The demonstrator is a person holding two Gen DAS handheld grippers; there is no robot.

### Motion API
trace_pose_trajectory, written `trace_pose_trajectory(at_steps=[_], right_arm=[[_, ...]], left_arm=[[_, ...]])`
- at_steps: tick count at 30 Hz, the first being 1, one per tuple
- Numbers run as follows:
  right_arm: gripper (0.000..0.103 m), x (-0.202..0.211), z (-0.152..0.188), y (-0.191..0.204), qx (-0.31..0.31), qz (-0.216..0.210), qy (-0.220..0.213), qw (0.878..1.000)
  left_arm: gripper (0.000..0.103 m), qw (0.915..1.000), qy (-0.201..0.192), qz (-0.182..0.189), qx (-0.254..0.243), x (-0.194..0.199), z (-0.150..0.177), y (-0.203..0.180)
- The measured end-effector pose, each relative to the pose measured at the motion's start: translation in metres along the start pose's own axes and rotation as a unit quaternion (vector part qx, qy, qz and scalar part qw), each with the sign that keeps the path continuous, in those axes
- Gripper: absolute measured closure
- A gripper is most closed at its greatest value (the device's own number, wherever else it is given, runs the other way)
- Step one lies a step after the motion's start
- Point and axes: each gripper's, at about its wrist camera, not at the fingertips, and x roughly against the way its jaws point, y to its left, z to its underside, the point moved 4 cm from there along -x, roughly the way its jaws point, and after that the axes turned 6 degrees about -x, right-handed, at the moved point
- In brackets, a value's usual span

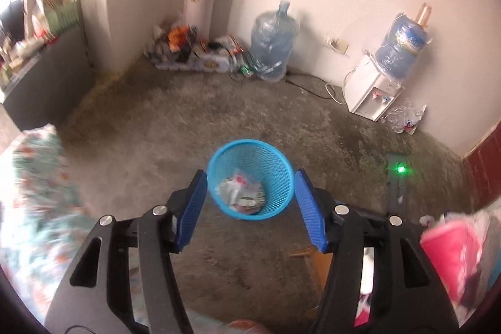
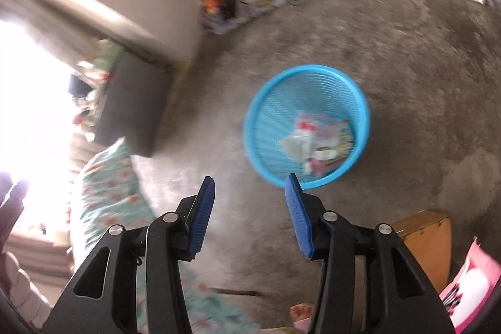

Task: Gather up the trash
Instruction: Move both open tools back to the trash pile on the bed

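Observation:
A blue mesh waste basket (image 1: 275, 158) stands on the concrete floor and holds crumpled wrappers and paper (image 1: 241, 190). My left gripper (image 1: 250, 177) is open and empty, high above the basket, which shows between its blue pads (image 1: 192, 208). In the right wrist view the same basket (image 2: 272, 102) with its trash (image 2: 316, 143) sits ahead and to the right. My right gripper (image 2: 250, 183) is open and empty above the floor, its right pad (image 2: 297, 215) overlapping the basket's near rim.
A water dispenser (image 1: 372, 93) and a large water bottle (image 1: 272, 43) stand by the far wall, with a clutter pile (image 1: 194, 49) in the corner. A floral bedding bundle (image 2: 109, 177) lies left. A cardboard box (image 2: 429, 240) and pink items (image 1: 451, 243) lie right.

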Motion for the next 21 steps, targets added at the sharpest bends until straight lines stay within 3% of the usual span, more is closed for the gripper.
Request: trace_pose_trajectory(at_steps=[6, 9, 12, 16, 21], right_arm=[[0.051, 0.049, 0.045, 0.086, 0.101, -0.053, 0.003, 0.993], [0.047, 0.076, 0.070, 0.130, 0.156, -0.090, 0.009, 0.984], [0.042, 0.095, 0.095, 0.165, 0.208, -0.110, 0.023, 0.972], [0.037, 0.115, 0.135, 0.206, 0.265, -0.153, 0.049, 0.951], [0.037, 0.120, 0.178, 0.243, 0.308, -0.191, 0.089, 0.928]], left_arm=[[0.042, 0.9984, -0.052, -0.022, 0.000, 0.123, 0.038, 0.018], [0.039, 0.9965, -0.072, -0.042, 0.012, 0.178, 0.062, 0.029], [0.038, 0.9916, -0.094, -0.084, 0.026, 0.230, 0.084, 0.043], [0.037, 0.9794, -0.132, -0.130, 0.081, 0.303, 0.117, 0.069], [0.035, 0.9561, -0.156, -0.192, 0.157, 0.380, 0.167, 0.107]])
